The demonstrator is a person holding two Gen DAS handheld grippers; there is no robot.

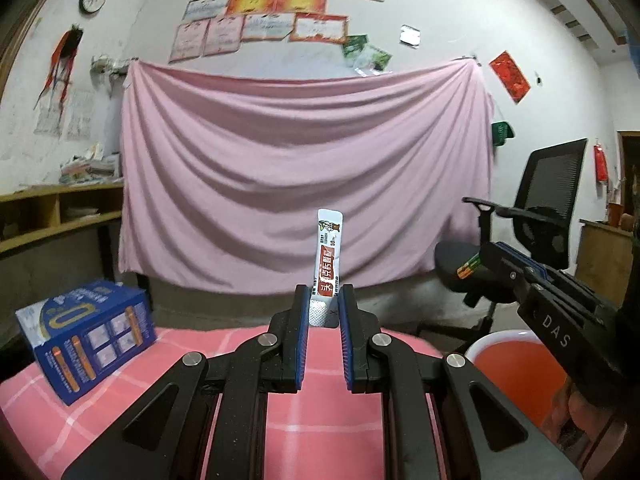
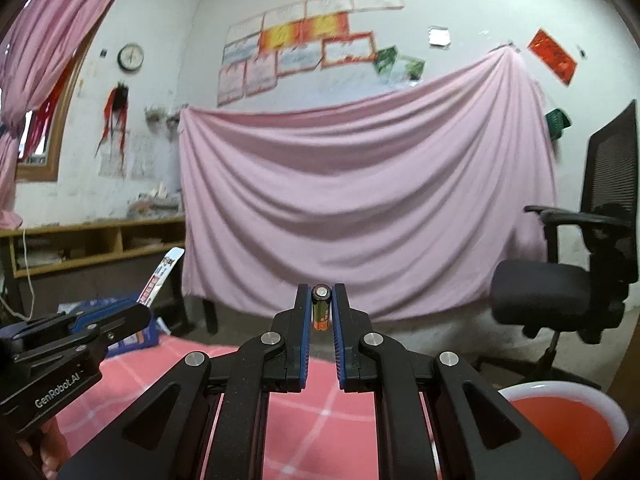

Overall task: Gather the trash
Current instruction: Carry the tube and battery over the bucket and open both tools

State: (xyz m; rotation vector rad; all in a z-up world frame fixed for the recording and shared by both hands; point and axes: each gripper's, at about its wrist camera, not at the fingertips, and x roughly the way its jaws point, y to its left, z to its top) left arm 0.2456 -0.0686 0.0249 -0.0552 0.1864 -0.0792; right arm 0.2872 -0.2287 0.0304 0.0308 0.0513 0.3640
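Observation:
My left gripper [image 1: 324,300] is shut on the lower end of a slim white sachet [image 1: 327,252] with red print, which stands upright above the fingertips. From the right wrist view the same sachet [image 2: 162,276] pokes up beyond the left gripper [image 2: 136,312] at the lower left. My right gripper [image 2: 321,300] is shut on a small battery [image 2: 321,307], green and orange, held upright between the blue pads. In the left wrist view the right gripper [image 1: 486,258] comes in from the right with the battery [image 1: 469,267] at its tip. Both are held over a pink checked cloth [image 1: 320,412].
A red bin with a white rim [image 1: 516,364] stands low at the right, also in the right wrist view as the bin [image 2: 560,420]. A blue carton [image 1: 88,340] sits on the cloth at left. A black office chair [image 2: 580,264], a hanging pink sheet [image 1: 304,168] and wooden shelves [image 1: 60,216] lie beyond.

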